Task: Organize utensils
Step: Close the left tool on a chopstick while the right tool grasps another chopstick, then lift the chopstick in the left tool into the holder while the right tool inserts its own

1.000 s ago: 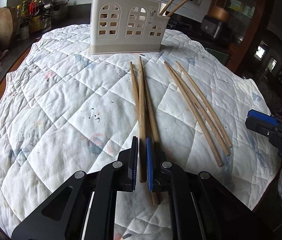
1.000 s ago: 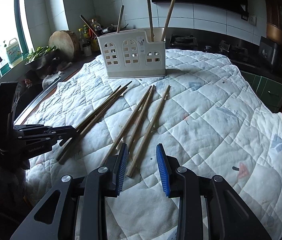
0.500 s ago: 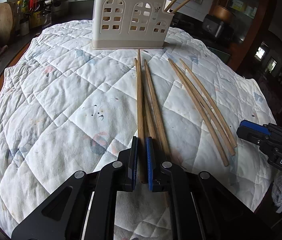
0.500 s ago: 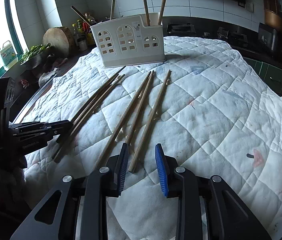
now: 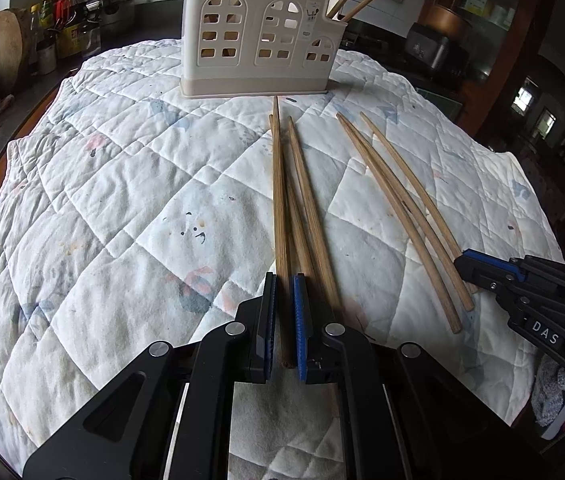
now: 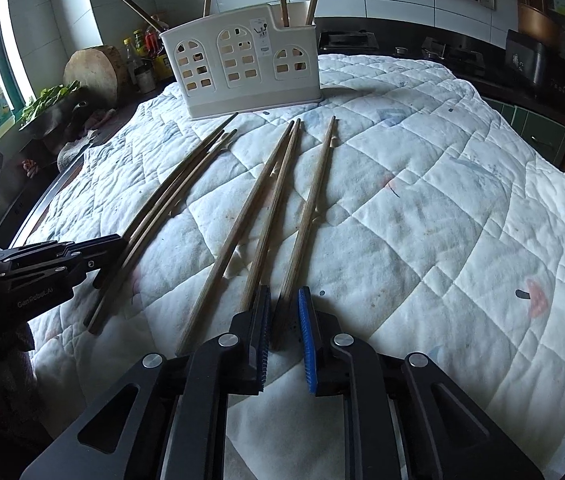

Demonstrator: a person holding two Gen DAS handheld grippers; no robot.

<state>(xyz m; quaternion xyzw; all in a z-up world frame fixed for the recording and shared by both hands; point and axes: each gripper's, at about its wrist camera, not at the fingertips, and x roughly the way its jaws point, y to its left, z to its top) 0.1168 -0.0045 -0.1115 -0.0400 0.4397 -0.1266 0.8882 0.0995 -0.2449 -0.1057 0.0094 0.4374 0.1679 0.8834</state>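
Note:
Several wooden chopsticks lie on a white quilted cloth (image 5: 122, 208) in front of a cream utensil holder (image 5: 260, 36) that has a few chopsticks standing in it. My left gripper (image 5: 283, 284) is shut on one chopstick (image 5: 279, 200), which points toward the holder; two more lie just right of it. My right gripper (image 6: 284, 294) has narrowed around the near end of a chopstick (image 6: 308, 208); the jaws still stand a little apart. The holder (image 6: 242, 64) shows at the back of the right wrist view. Each gripper shows in the other's view, the left one (image 6: 114, 254) and the right one (image 5: 462, 262).
Three thinner curved chopsticks (image 5: 402, 212) lie right of the left gripper. Bottles and a round wooden block (image 6: 90, 74) stand on the counter at back left. A stove (image 6: 442, 54) and dark appliances are behind the table. The cloth drops off at the right edge.
My left gripper has moved forward with its chopstick toward the holder. My right gripper has moved forward over a chopstick's end and its jaws have closed in.

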